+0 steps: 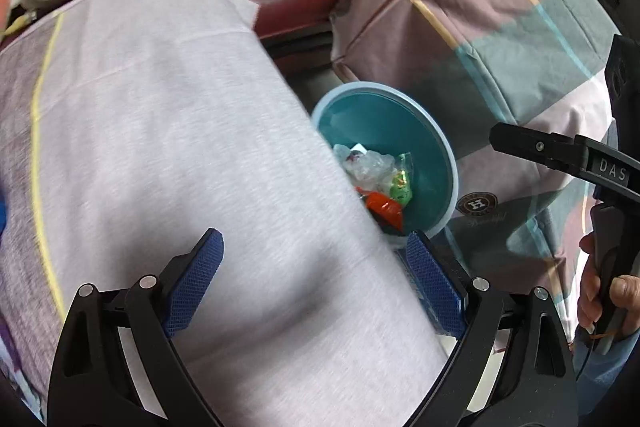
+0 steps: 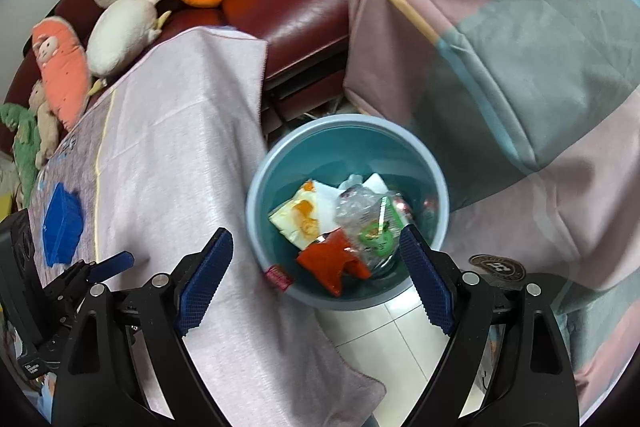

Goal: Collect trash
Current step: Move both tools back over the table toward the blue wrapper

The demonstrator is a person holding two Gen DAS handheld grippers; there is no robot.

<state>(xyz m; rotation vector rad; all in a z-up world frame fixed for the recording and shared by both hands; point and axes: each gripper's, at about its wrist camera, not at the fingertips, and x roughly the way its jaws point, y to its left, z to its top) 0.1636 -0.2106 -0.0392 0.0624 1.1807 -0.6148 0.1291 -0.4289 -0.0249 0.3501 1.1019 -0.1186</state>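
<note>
Evidently a drop is just done: the right gripper (image 2: pixel 316 277) hangs wide and empty over the blue bin (image 2: pixel 256 183) of wrappers (image 2: pixel 332 259). The left gripper (image 1: pixel 316 285), wide and empty, hovers over the cloth-covered table's (image 1: pixel 160 147) edge. Next: fetch more trash.

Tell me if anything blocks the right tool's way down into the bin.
Nothing visible does. The right tool, open and empty, hangs above the blue bin; its mouth is uncovered, and the draped cloth lies beside its rim.
</note>
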